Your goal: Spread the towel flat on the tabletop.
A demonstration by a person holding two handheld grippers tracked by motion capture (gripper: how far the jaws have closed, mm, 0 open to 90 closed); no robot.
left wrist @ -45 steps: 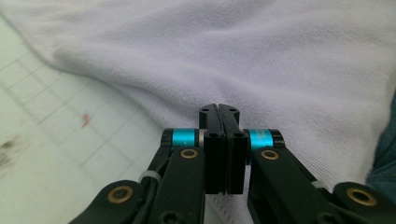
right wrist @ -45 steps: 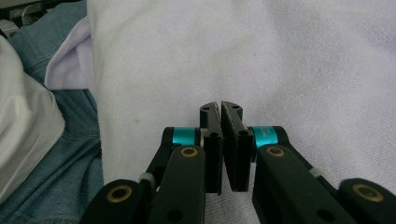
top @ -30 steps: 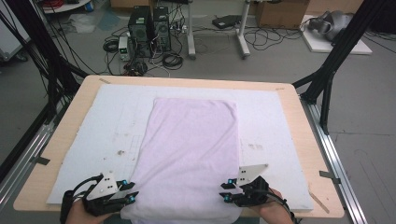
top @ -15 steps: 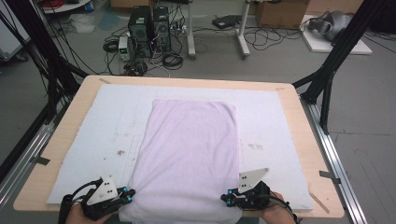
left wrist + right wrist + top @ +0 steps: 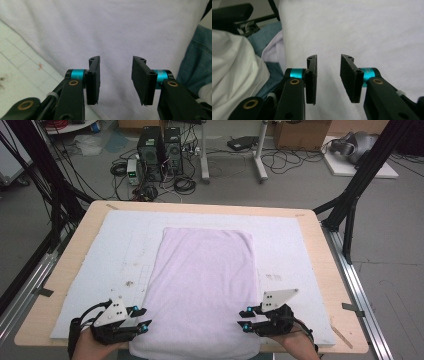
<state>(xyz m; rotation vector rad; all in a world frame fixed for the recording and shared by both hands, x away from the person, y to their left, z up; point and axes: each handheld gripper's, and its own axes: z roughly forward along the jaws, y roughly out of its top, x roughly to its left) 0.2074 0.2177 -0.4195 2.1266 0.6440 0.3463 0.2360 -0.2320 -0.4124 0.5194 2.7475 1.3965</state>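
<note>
With both claws just opened and empty, we hover our left claw (image 5: 142, 318) and right claw (image 5: 245, 319) over the pale lilac cloth's (image 5: 205, 280) near corners, apparently to smooth it.

A grey concrete floor (image 5: 300, 185) fills the upper part of the frame; two black computer towers (image 5: 159, 147) stand at upper centre among tangled black cables (image 5: 185, 182); white metal desk legs (image 5: 232, 170) rise just right of them; brown cardboard boxes (image 5: 297, 132) sit at the top right; black slanted frame struts (image 5: 357, 185) cross the right side; a light wooden table edge (image 5: 320, 250) shows at right.
</note>
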